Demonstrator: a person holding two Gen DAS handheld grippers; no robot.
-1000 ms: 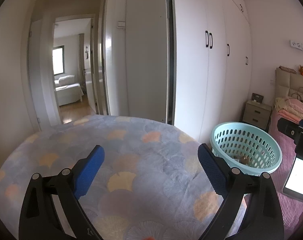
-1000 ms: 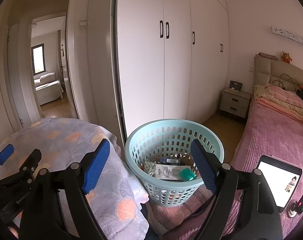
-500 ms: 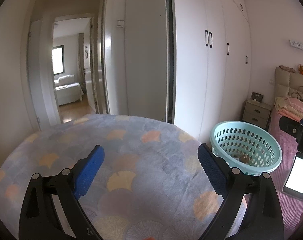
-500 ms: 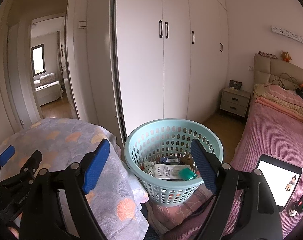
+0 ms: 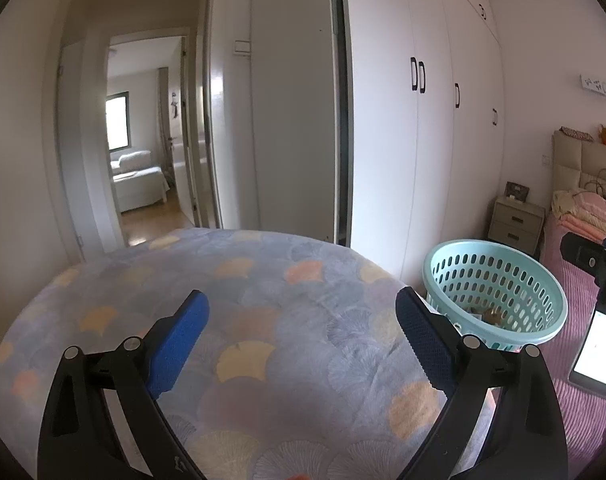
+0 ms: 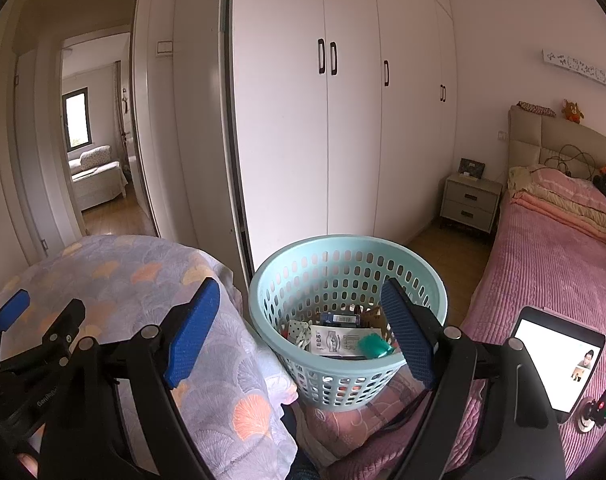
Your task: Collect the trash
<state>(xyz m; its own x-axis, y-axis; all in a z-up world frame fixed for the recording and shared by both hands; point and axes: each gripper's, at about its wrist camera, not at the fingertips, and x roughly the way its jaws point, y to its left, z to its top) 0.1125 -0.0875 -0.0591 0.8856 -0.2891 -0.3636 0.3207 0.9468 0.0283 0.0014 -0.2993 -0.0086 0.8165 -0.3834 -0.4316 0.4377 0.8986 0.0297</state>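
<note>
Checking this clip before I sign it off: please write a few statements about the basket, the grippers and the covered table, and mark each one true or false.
1. The basket already holds trash. True: packets and a green item lie in it.
2. The right gripper is shut on a packet. False: it is open, with nothing between its fingers.
3. The left gripper is open over the patterned cloth. True.
4. Trash lies on the cloth between the left gripper's fingers. False: only bare cloth shows there.
5. The basket is red and solid-walled. False: it is light teal with slotted walls.
6. A lit tablet lies on the pink bed. True.
</note>
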